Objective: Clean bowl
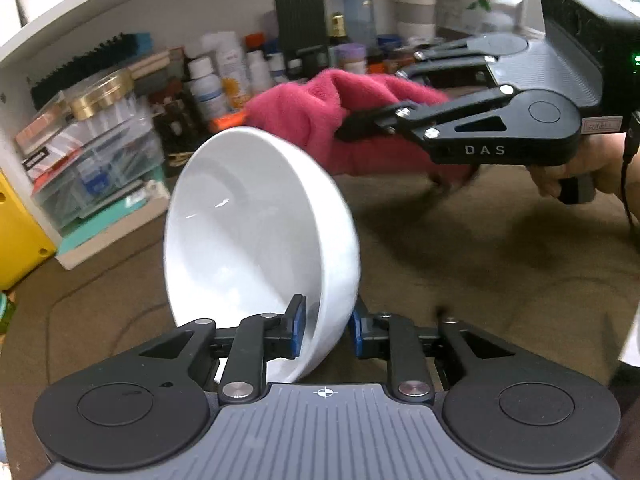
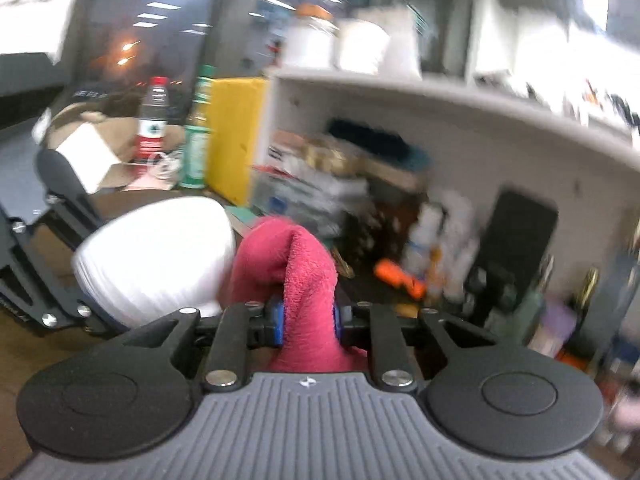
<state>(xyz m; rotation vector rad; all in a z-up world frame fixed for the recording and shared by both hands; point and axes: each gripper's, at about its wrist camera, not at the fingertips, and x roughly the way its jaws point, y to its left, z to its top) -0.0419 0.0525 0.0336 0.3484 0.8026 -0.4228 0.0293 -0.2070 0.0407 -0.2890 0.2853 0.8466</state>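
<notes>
A white bowl (image 1: pixel 256 240) is tilted on its side above the brown table, its opening facing left. My left gripper (image 1: pixel 326 330) is shut on the bowl's rim, one pad inside and one outside. My right gripper (image 2: pixel 307 326) is shut on a pink cloth (image 2: pixel 298 276). In the left wrist view the right gripper (image 1: pixel 360 128) holds the cloth (image 1: pixel 320 120) just behind and to the right of the bowl's upper edge. In the right wrist view the bowl's outer wall (image 2: pixel 156 256) sits left of the cloth, close to it.
A white shelf (image 1: pixel 120 12) behind the bowl holds bottles (image 1: pixel 208 88), plastic boxes (image 1: pixel 92 160) and a black stand (image 1: pixel 300 28). A yellow box (image 2: pixel 236 136) and a dark bottle (image 2: pixel 154 116) stand left of the shelf. The brown table (image 1: pixel 480 272) lies below.
</notes>
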